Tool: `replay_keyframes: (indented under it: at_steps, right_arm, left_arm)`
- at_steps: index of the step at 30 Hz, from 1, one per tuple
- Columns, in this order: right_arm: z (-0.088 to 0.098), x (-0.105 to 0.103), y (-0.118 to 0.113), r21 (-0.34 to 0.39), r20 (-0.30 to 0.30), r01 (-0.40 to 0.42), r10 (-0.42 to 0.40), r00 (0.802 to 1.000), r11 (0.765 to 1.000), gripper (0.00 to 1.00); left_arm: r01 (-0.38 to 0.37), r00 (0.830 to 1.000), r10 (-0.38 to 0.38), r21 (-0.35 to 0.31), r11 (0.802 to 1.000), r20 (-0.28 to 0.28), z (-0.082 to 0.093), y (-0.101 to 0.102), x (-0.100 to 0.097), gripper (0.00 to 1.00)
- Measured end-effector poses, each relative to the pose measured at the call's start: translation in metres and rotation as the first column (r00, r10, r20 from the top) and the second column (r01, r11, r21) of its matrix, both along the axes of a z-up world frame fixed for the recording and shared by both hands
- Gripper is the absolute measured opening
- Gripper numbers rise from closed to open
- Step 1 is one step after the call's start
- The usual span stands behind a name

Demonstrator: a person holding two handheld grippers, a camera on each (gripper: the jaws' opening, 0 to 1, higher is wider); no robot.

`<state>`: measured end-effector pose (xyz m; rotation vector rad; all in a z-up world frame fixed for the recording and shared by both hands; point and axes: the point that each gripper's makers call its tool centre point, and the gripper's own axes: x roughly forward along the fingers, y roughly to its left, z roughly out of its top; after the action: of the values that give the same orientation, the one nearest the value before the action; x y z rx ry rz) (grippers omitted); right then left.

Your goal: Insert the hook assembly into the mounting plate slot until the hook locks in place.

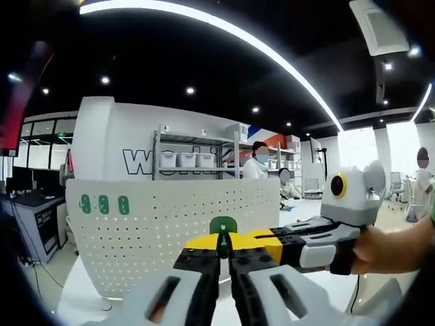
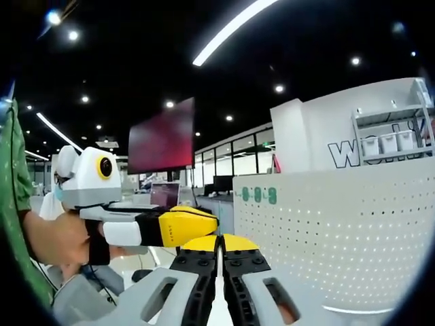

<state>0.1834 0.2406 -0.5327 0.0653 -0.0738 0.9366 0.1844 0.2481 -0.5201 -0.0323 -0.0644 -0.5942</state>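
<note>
In the left gripper view my left gripper (image 1: 223,244) is shut on a small green hook (image 1: 222,225), which sticks up from its yellow tips in front of the white perforated mounting plate (image 1: 156,231). Three green hooks (image 1: 103,204) hang at the plate's upper left. My right gripper (image 1: 262,239) comes in from the right, held by a hand, its yellow tips shut and close beside the left tips. In the right gripper view my right gripper (image 2: 219,246) is shut with nothing seen between its jaws, and the left gripper (image 2: 204,224) reaches in from the left. The plate (image 2: 340,231) stands to the right with its green hooks (image 2: 259,195).
The plate stands upright on a white table (image 1: 81,299). Behind it are a white wall with lettering, shelves with bins (image 1: 187,159) and people at desks (image 1: 258,163). A desk with monitors (image 1: 27,183) is at the left. A dark red screen (image 2: 162,144) hangs in the right gripper view.
</note>
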Motion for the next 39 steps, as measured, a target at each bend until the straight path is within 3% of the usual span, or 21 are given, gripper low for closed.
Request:
replay_keyframes:
  at_steps: [13, 22, 39]
  right_arm:
    - [0.001, 0.000, -0.002, -0.007, 0.008, 0.007, -0.007, 1.000, 1.000, 0.09]
    - [-0.003, -0.001, -0.004, -0.051, 0.013, 0.008, -0.008, 1.000, 0.999, 0.17]
    - [-0.020, -0.014, -0.010, -0.206, -0.014, -0.041, 0.039, 0.999, 0.978, 0.55]
  left_arm:
    - [-0.012, 1.000, 0.011, 0.002, 1.000, 0.002, 0.000, 0.002, 0.002, 0.03]
    - [-0.017, 1.000, 0.017, 0.006, 1.000, -0.001, -0.001, 0.003, 0.004, 0.03]
    - [-0.018, 1.000, 0.018, 0.011, 1.000, -0.014, -0.004, 0.003, 0.005, 0.03]
